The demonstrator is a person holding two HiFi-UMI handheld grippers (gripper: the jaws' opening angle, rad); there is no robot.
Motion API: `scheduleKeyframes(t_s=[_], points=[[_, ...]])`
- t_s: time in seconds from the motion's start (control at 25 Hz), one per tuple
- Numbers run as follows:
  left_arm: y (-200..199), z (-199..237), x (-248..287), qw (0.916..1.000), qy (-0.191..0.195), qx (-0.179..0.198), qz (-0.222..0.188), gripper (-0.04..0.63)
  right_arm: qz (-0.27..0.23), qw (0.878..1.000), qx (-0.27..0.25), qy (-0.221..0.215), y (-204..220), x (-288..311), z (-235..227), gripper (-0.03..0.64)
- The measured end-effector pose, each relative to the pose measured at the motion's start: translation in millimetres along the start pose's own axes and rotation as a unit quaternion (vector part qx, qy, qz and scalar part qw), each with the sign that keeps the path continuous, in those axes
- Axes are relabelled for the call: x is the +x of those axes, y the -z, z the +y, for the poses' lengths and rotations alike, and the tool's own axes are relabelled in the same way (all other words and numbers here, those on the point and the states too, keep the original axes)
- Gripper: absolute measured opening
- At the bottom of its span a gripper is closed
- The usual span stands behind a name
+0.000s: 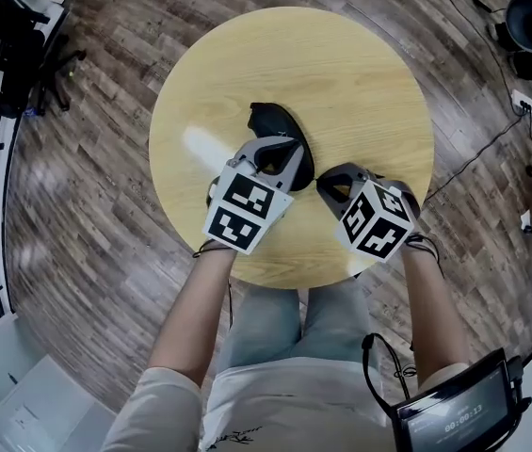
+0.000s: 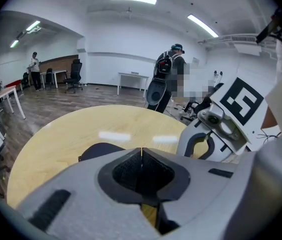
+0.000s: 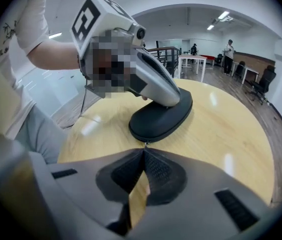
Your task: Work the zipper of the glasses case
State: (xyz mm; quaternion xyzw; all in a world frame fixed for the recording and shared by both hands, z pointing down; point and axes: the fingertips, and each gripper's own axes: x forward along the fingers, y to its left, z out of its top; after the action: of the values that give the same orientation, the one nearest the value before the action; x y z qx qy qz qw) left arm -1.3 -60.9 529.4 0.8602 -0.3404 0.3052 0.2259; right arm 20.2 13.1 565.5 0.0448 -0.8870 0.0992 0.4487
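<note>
— If hunting for the black oval hard-shell glasses case (image 1: 269, 121), where to look?
— Right at the middle of the round pale-wood table (image 1: 369, 83), lying flat on the top.
— Held down at all?
— Pressed from above by the grey left gripper (image 2: 141, 150), laid along the lid over the table's middle. Claws closed tip against tip, clamped on nothing but each other.
— And the grey right gripper (image 3: 143, 150)?
— Low over the table, between its middle and its near-right edge, aimed at the case's end. Claws squeezed together as well, tips right at a tiny metal zipper pull (image 3: 145, 144) on the case's rim. Too small to tell whether pinched or merely touched.
— Any contact between the two tools?
— Close, seemingly apart, side by side above the table's near half. Topped by white cubes with black square markers (image 1: 242, 210).
— Past the table's rim?
— All round the table, grey-brown wood-plank floor (image 1: 96, 111). Against the near edge, grey trousers (image 1: 266, 323), and a dark screen (image 1: 454, 412) farther out beyond them.
</note>
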Motion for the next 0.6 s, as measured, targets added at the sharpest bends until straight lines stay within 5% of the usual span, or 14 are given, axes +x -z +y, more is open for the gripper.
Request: scheduleKeyframes(t_s=[0.36, 0.6], points=[[-1, 4, 0, 1.0000, 0.005, -0.007, -0.003, 0.008, -0.060, 0.984, 0.166, 0.025, -13, 11, 26, 0.000], [2, 0, -2, 0.9999, 0.006, -0.003, 0.008, 0.009, -0.051, 0.982, 0.173, 0.049, 9, -7, 5, 0.000]])
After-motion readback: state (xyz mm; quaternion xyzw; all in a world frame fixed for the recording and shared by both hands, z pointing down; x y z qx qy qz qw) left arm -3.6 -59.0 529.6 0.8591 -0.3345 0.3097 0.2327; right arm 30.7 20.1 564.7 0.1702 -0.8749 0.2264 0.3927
